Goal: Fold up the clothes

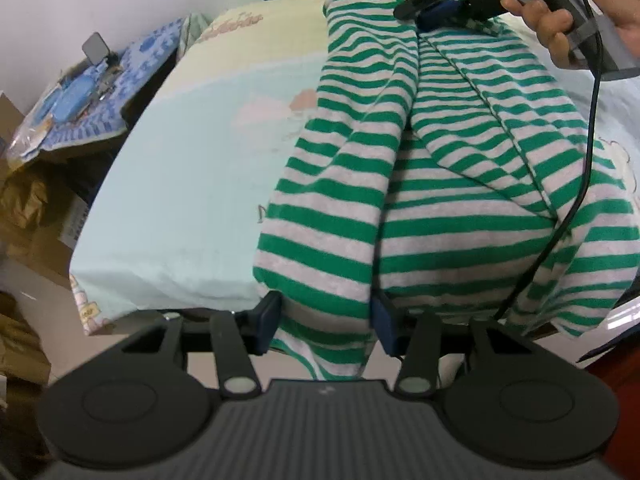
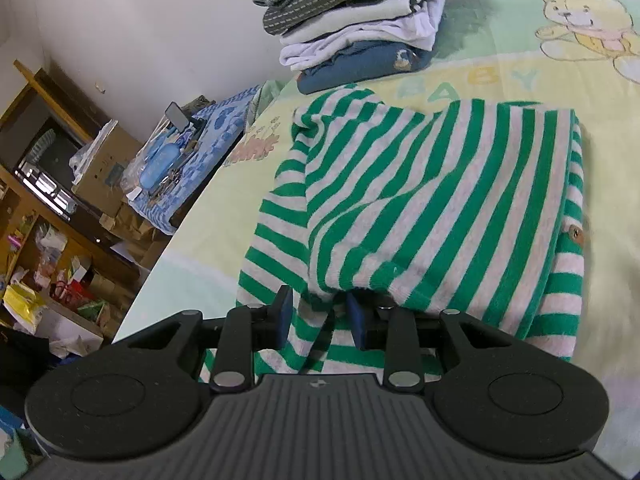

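A green and grey striped garment [image 1: 436, 184] lies partly folded on the bed; it also shows in the right wrist view [image 2: 432, 208]. My left gripper [image 1: 326, 320] is shut on its near edge, with cloth bunched between the blue pads. My right gripper [image 2: 320, 316] is shut on another edge of the garment and holds a folded flap over the rest. In the left wrist view the right gripper [image 1: 440, 4] shows at the top, held by a hand, pinching the garment's far end.
A stack of folded clothes [image 2: 352, 28] sits at the back of the bed. The bed sheet [image 2: 500, 76] has a bear print. A cluttered side table [image 2: 180, 160], boxes and shelves [image 2: 48, 200] stand to the left of the bed.
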`<state>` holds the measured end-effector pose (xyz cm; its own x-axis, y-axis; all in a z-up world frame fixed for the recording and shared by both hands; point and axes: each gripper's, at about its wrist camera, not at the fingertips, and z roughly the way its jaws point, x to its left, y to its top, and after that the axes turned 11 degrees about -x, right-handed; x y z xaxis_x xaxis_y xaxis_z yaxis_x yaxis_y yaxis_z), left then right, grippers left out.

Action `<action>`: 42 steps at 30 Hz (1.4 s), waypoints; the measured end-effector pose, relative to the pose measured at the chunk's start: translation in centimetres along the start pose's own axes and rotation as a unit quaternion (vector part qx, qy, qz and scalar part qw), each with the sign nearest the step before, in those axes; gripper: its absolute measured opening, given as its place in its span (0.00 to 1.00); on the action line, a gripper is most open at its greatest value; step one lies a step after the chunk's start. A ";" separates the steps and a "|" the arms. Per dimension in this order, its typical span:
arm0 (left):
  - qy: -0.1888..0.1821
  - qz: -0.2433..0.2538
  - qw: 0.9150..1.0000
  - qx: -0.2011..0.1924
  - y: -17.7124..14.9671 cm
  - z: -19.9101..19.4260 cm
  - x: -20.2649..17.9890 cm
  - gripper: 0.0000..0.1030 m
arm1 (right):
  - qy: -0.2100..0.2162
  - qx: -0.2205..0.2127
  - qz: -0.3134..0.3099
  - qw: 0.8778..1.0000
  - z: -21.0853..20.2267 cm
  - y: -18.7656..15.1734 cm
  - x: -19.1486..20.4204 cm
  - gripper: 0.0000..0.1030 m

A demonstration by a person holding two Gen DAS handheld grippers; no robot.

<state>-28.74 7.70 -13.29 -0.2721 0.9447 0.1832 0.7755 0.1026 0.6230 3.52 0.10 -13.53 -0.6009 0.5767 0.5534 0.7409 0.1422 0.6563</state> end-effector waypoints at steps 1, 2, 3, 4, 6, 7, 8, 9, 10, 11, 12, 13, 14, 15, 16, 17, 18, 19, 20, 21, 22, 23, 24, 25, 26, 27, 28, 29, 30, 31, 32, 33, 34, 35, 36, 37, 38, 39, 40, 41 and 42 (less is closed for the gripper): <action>0.000 -0.001 1.000 0.002 0.1 0.1 -0.1 0.24 | -0.001 0.001 0.007 1.000 0.1 0.0 -0.1 0.32; -0.002 -0.003 1.000 0.004 0.2 0.0 -0.1 0.13 | 0.000 0.001 0.017 1.000 0.2 0.1 -0.4 0.32; -0.006 -0.005 1.000 0.003 0.3 -0.2 -0.1 0.09 | 0.000 0.000 0.030 1.000 0.3 0.2 -0.6 0.31; -0.010 -0.005 1.000 0.001 0.4 -0.6 0.0 0.02 | -0.002 -0.001 0.037 0.999 0.4 0.2 -0.8 0.29; -0.023 -0.013 1.000 -0.001 0.7 -1.5 0.2 0.02 | -0.005 -0.001 0.042 0.999 0.4 0.4 -1.0 0.14; -0.032 -0.020 0.999 -0.002 1.0 -2.1 0.3 0.02 | -0.007 -0.002 0.039 0.999 0.4 0.4 -1.1 0.13; -0.043 -0.030 0.999 -0.005 1.3 -2.7 0.5 0.02 | -0.003 -0.003 0.034 0.999 0.2 0.5 -1.0 0.11; -0.055 -0.040 0.998 -0.011 1.6 -3.5 0.5 0.02 | -0.001 -0.005 0.031 1.000 -0.1 0.6 -0.9 0.11; -0.066 -0.045 0.997 -0.017 1.9 -4.2 0.5 0.02 | 0.002 -0.007 0.026 1.000 -0.3 0.8 -0.8 0.10; -0.075 -0.047 0.996 -0.023 2.2 -4.8 0.4 0.02 | 0.005 -0.010 0.020 1.000 -0.6 1.0 -0.7 0.10; -0.087 -0.049 0.995 -0.028 2.5 -5.5 0.2 0.02 | 0.008 -0.015 0.013 1.000 -1.0 1.3 -0.5 0.10; -0.099 -0.050 0.993 -0.033 2.7 -6.1 0.0 0.02 | 0.008 -0.019 0.006 1.000 -1.2 1.6 -0.3 0.10; -0.112 -0.052 0.992 -0.036 3.0 -6.6 -0.2 0.02 | 0.006 -0.023 -0.003 1.000 -1.5 2.0 0.0 0.10; -0.124 -0.052 0.990 -0.039 3.2 -6.9 -0.4 0.02 | 0.004 -0.025 -0.012 1.000 -1.8 2.3 0.2 0.10; -0.134 -0.049 0.989 -0.040 3.3 -7.2 -0.6 0.02 | 0.002 -0.028 -0.021 0.999 -2.1 2.6 0.4 0.10; -0.143 -0.045 0.988 -0.041 3.4 -7.2 -0.9 0.02 | 0.000 -0.030 -0.030 0.999 -2.4 2.9 0.6 0.10; -0.151 -0.039 0.987 -0.041 3.5 -7.2 -1.4 0.02 | -0.006 -0.030 -0.037 0.999 -2.4 3.0 0.6 0.10; -0.158 -0.034 0.986 -0.039 3.5 -6.9 -1.7 0.02 | -0.013 -0.029 -0.044 0.999 -2.5 3.2 0.7 0.10; -0.163 -0.029 0.986 -0.035 3.4 -6.4 -2.1 0.02 | -0.017 -0.026 -0.049 0.998 -2.2 3.1 0.5 0.10; -0.169 -0.023 0.985 -0.030 3.3 -5.9 -2.5 0.02 | -0.021 -0.023 -0.053 0.998 -2.0 2.9 0.4 0.10; -0.175 -0.017 0.984 -0.023 3.1 -5.3 -3.0 0.02 | -0.025 -0.020 -0.058 0.998 -1.7 2.8 0.3 0.10; -0.179 -0.011 0.984 -0.016 2.8 -4.7 -3.3 0.02 | -0.029 -0.016 -0.062 0.998 -1.4 2.7 0.2 0.09; -0.181 -0.004 0.983 -0.008 2.6 -4.2 -3.6 0.03 | -0.038 -0.013 -0.071 0.997 -1.0 2.3 0.1 0.09; -0.182 0.004 0.983 0.000 2.4 -3.7 -3.9 0.03 | -0.047 -0.010 -0.079 0.996 -0.5 2.0 -0.1 0.09; -0.184 0.011 0.983 0.008 2.1 -3.2 -4.2 0.03 | -0.057 -0.006 -0.087 0.995 -0.1 1.6 -0.2 0.09; -0.186 0.018 0.982 0.016 1.9 -2.8 -4.5 0.03 | -0.058 -0.007 -0.084 0.995 0.1 1.3 -0.5 0.09; -0.187 0.025 0.982 0.019 1.8 -2.6 -4.5 0.05 | -0.057 -0.011 -0.081 0.995 -0.1 1.4 -0.6 0.09; -0.189 0.031 0.981 0.015 1.8 -3.1 -4.0 0.08 | -0.057 -0.014 -0.078 0.995 -0.3 1.4 -0.7 0.10; -0.187 0.036 0.982 0.008 1.9 -3.7 -3.3 0.12 | -0.056 -0.018 -0.075 0.996 -0.5 1.4 -0.8 0.13; -0.182 0.041 0.982 0.001 2.0 -4.4 -2.6 0.25 | -0.053 -0.016 -0.070 0.996 -0.9 1.4 -0.8 0.17; -0.177 0.045 0.983 -0.006 2.1 -5.0 -1.7 0.36 | -0.051 -0.013 -0.066 0.996 -1.3 1.5 -0.9 0.22; -0.170 0.046 0.984 -0.012 2.3 -5.4 -0.8 0.42 | -0.048 -0.010 -0.064 0.997 -1.8 1.6 -1.0 0.23; -0.157 0.046 0.986 -0.021 2.5 -5.7 0.1 0.54 | -0.045 -0.008 -0.066 0.997 -2.3 1.6 -0.9 0.23; -0.142 0.042 0.988 -0.033 2.7 -5.8 1.0 0.59 | -0.038 -0.008 -0.072 0.997 -2.9 1.7 -0.7 0.23; -0.135 0.037 0.989 -0.041 3.0 -5.5 1.8 0.59 | -0.027 -0.014 -0.079 0.996 -3.6 1.9 -0.3 0.23; -0.136 0.031 0.989 -0.045 3.3 -4.9 2.3 0.59 | -0.016 -0.023 -0.088 0.996 -4.1 2.1 0.2 0.23; -0.137 0.025 0.989 -0.049 3.6 -4.3 2.9 0.59 | -0.004 -0.030 -0.097 0.995 -4.4 2.6 0.9 0.24; -0.143 0.019 0.988 -0.051 3.8 -3.5 3.3 0.60 | 0.007 -0.037 -0.106 0.994 -4.7 3.1 1.5 0.29; -0.155 0.012 0.987 -0.049 4.0 -2.5 3.5 0.63 | 0.019 -0.050 -0.112 0.992 -4.6 3.9 2.2 0.33; -0.164 0.009 0.985 -0.044 4.1 -1.4 3.6 0.63 | 0.019 -0.065 -0.121 0.990 -4.1 4.6 2.7 0.43; -0.171 0.013 0.984 -0.039 4.1 -0.4 3.4 0.63 | 0.018 -0.081 -0.130 0.988 -3.6 5.2 3.2 0.49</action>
<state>-26.74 11.20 -9.79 -0.0342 0.9977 -0.0586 0.7295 0.0650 0.6809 4.38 -0.19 -6.47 -0.7766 0.5085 0.3718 0.5048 0.1493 0.8502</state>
